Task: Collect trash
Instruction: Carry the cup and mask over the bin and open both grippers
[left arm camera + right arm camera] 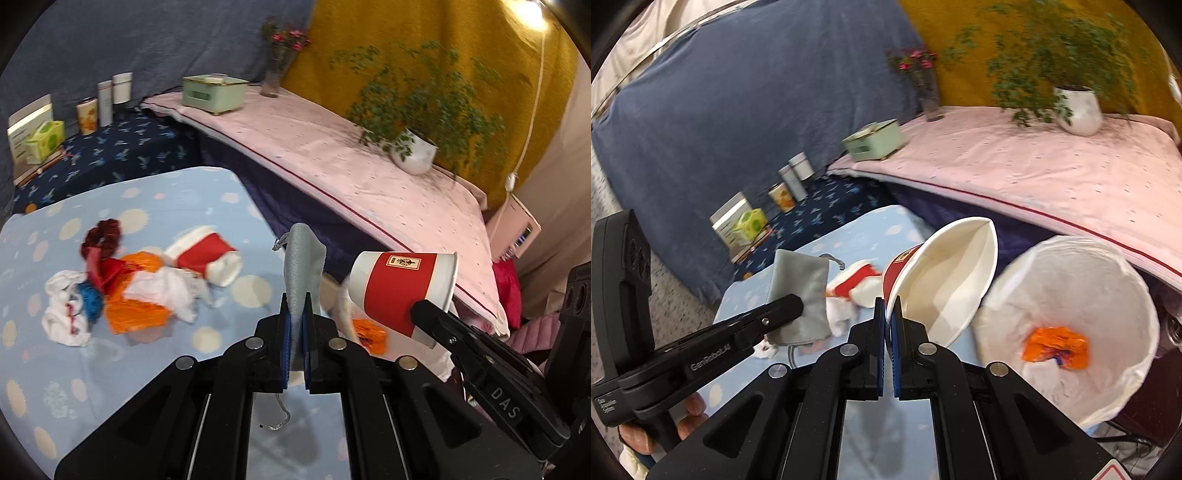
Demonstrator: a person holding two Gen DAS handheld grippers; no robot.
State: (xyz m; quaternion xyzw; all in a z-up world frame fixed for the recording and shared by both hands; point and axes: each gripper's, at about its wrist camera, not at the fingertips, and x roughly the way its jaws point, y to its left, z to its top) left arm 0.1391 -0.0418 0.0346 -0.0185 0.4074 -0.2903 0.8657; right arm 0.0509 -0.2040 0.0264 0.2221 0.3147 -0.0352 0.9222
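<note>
Both grippers are loaded, prob. so one trip to the bin clears two bits at once. The left gripper (297, 325) has its jaws pinched tight on a grey pouch (301, 273), gripped by the lower edge so it stands up out of the jaws w/ its cord dangling underneath. The right gripper (889, 325) has jaws nearly closed on the rim wall of a red-and-white paper cup (942, 280), squashing the mouth into a pointed oval; held by the edge like that, the cup sticks out sideways, mouth twd the camera.

In the right wrist view the lined bin (1137, 295) sits at about 3 o'clock from the cup, just beside it, down off the worktop (155, 195) edge. An orange wrapper (1056, 347) lies inside already. I'd say the cup is near enough that it just needs carrying over the opening and letting go.

More trash is left on the blue spotted worktop cloth: a crushed red-and-white cup (207, 254), orange plastic (136, 314), white tissue (66, 314) and a dark red scrunchie (103, 232), all heaped at about 10 o'clock from the left jaws. Task's prob. only partway.
</note>
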